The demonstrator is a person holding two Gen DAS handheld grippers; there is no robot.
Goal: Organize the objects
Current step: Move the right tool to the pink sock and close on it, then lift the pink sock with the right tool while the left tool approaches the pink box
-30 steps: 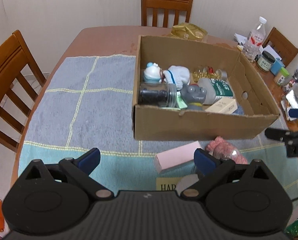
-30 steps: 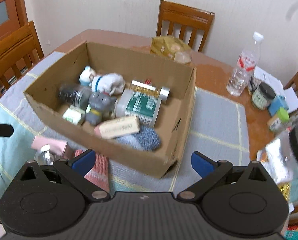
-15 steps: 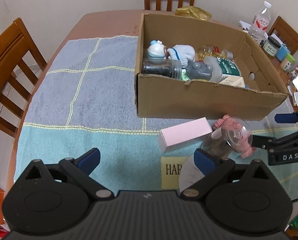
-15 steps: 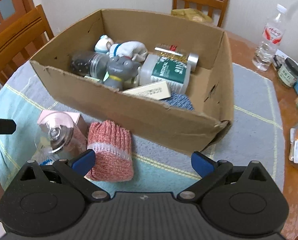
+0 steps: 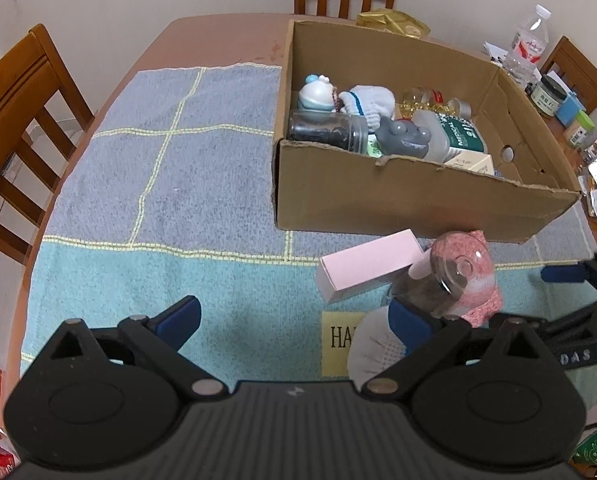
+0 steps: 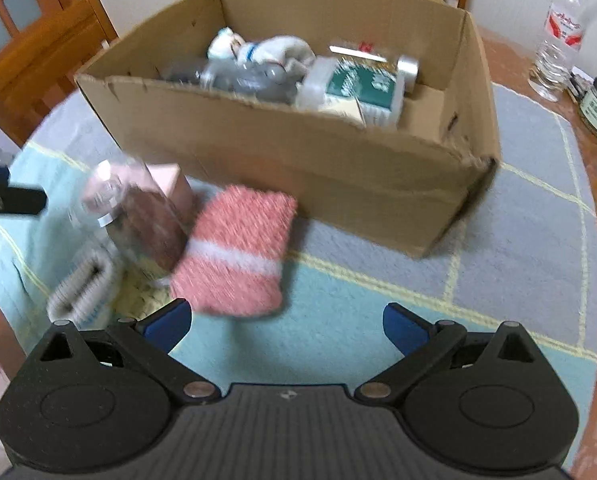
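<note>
A cardboard box (image 5: 414,204) (image 6: 298,152) on the checked cloth holds several things: a dark jar, a grey toy, white plush figures, a green-labelled bottle. In front of it lie a pink carton (image 5: 370,270) (image 6: 166,178), a clear jar (image 5: 454,276) (image 6: 138,216) with brown contents, a pink sock (image 6: 238,252) (image 5: 486,304) with a white band, and a white knitted item (image 6: 84,292) (image 5: 372,344). My left gripper (image 5: 294,320) is open above the cloth, left of the jar. My right gripper (image 6: 284,322) is open, just short of the pink sock.
Wooden chairs (image 5: 22,120) stand at the left and far sides. A water bottle (image 5: 528,48) (image 6: 558,32), jars and small clutter crowd the table's right edge. A gold packet (image 5: 390,24) lies behind the box. Bare cloth (image 5: 170,168) spreads left of the box.
Both grippers have drawn back toward the near table edge and dipped lower. The loose items in front of the box have come fully into view. The right view is motion-blurred.
</note>
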